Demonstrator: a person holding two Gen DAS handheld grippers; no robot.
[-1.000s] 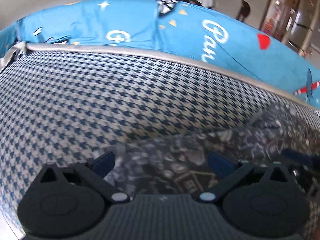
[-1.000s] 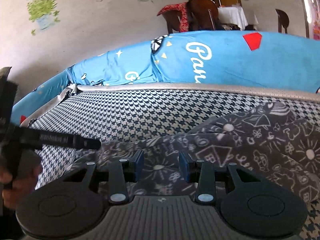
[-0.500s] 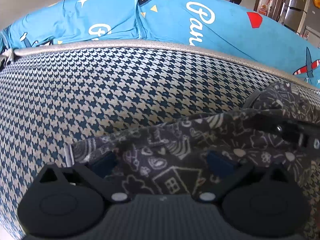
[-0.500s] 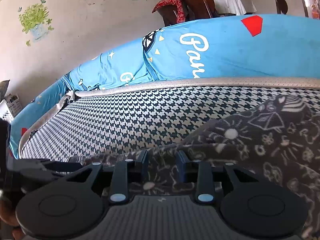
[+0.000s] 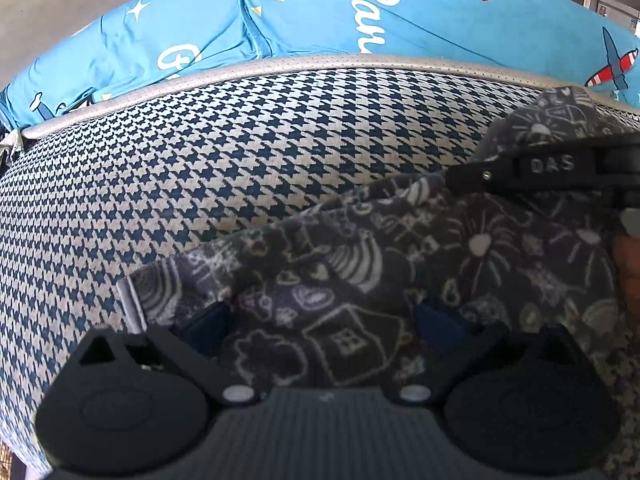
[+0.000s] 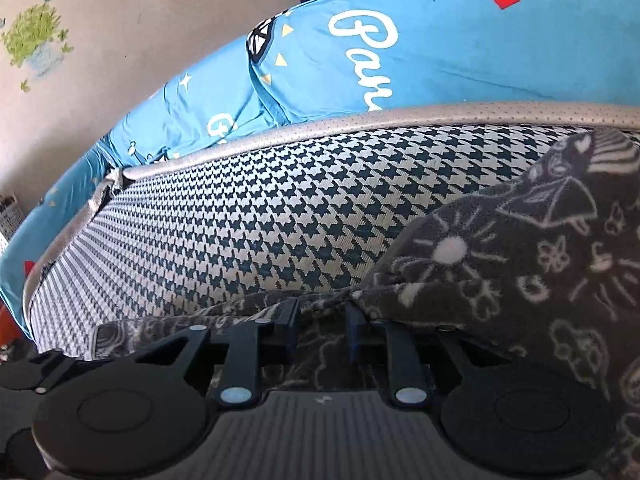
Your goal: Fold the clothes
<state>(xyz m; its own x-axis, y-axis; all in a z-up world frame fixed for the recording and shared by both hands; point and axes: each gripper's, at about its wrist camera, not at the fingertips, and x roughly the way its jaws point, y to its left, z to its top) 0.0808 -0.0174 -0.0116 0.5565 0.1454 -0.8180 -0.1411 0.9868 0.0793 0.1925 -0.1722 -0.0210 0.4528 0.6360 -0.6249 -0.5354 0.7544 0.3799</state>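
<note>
- The dark patterned garment [image 5: 400, 264] lies rumpled on the checked cushion [image 5: 224, 168], right of its middle, in front of the blue cover [image 5: 304, 20].
- It looks soft, fleecy and light; it will sag, so grip an edge or hem.
- The left gripper [image 5: 320, 320] is spread wide, cloth lying between its 2 fingers.
- The right gripper [image 6: 322, 320] is narrowed, pinching the garment's near edge.

You've got a houndstooth mattress [image 5: 248, 152] filling the middle of the frame, with a dark doodle-print garment [image 5: 400, 264] lying rumpled at lower right.
</note>
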